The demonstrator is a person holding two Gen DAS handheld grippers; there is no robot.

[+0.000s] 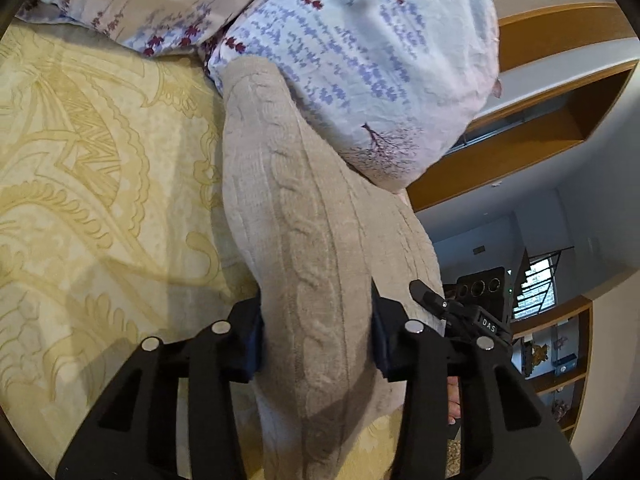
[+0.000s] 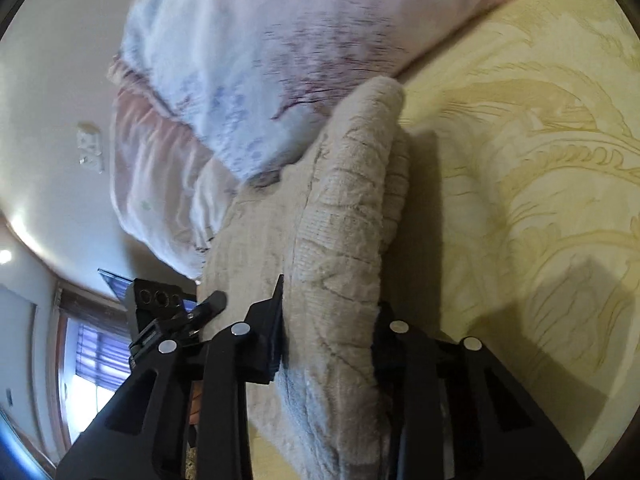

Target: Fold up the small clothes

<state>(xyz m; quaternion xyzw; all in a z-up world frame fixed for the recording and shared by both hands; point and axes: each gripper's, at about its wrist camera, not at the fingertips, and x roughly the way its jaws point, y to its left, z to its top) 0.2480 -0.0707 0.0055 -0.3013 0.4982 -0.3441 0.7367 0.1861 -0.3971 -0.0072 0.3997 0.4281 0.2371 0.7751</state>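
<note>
A beige cable-knit sweater [image 1: 304, 208] hangs bunched over the yellow patterned bedspread [image 1: 92, 168]. My left gripper [image 1: 318, 344] is shut on a thick fold of it, cloth running up between the jaws toward the pillows. In the right wrist view my right gripper [image 2: 330, 340] is shut on another thick fold of the same sweater [image 2: 344, 220], held lifted above the bedspread [image 2: 520, 184]. Each gripper shows at the edge of the other's view, close beside it.
Floral pale-blue pillows [image 1: 360, 60] lie just beyond the sweater; they also show in the right wrist view [image 2: 248, 60]. Wooden shelving [image 1: 532, 128] and a window [image 1: 536, 292] are to the right of the bed.
</note>
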